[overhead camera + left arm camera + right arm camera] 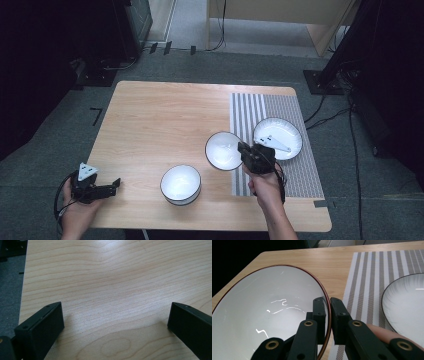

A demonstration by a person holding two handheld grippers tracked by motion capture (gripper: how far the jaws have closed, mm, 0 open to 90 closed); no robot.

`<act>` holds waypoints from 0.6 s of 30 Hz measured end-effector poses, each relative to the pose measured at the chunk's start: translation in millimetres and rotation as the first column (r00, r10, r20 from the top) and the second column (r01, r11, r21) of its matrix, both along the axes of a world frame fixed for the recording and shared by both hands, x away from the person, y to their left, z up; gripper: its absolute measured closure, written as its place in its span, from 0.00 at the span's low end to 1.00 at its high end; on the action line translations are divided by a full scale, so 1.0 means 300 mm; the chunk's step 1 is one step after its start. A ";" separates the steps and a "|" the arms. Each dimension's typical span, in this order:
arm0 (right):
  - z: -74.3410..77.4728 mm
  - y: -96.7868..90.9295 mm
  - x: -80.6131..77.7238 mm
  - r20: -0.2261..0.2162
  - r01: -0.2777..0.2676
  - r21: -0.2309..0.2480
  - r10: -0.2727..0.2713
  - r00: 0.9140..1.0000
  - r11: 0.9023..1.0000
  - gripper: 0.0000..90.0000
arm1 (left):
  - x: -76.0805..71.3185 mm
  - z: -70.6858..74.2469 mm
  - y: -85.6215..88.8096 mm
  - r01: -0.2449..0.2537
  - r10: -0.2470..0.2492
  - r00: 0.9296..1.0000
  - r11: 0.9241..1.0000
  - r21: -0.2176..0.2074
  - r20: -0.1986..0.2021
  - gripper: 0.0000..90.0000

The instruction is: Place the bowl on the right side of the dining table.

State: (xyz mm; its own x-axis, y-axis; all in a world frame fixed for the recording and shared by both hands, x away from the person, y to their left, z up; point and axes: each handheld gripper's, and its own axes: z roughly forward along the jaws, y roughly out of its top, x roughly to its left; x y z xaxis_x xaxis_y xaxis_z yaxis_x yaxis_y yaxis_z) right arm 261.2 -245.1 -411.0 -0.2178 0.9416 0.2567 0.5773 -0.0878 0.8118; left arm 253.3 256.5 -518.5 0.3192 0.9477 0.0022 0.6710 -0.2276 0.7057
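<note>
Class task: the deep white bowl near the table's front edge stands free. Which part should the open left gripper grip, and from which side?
Grip the bowl's thin rim on its left side, nearest the left gripper, one jaw inside and one outside. The bowl stands upright, its walls too wide to span.

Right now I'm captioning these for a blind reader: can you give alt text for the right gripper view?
The right gripper has its black jaws shut on the rim of a white bowl with a dark red edge, held above a light wooden table. To its right, a white plate lies on a grey striped placemat.
</note>
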 end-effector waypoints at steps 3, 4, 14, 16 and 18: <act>-0.002 -0.014 -0.001 -0.001 0.009 0.001 -0.009 1.000 1.000 0.94 | 0.000 0.000 0.000 0.000 0.000 1.000 1.000 0.000 0.000 0.00; -0.002 -0.019 -0.001 0.000 0.010 -0.002 -0.010 1.000 1.000 0.94 | 0.000 0.000 0.000 0.000 0.000 1.000 1.000 0.000 0.000 0.00; -0.005 -0.070 -0.007 0.007 0.049 0.004 -0.049 0.999 0.999 0.94 | -0.001 0.000 -0.001 -0.001 0.001 1.000 1.000 -0.002 0.000 0.00; -0.008 -0.079 -0.007 0.009 0.057 0.002 -0.057 0.998 0.998 0.94 | -0.001 0.000 -0.001 -0.001 0.001 1.000 1.000 -0.002 0.000 0.00; -0.010 -0.088 -0.008 0.010 0.065 0.000 -0.065 0.998 0.998 0.94 | -0.001 0.000 -0.001 -0.001 0.001 1.000 1.000 -0.002 0.000 0.00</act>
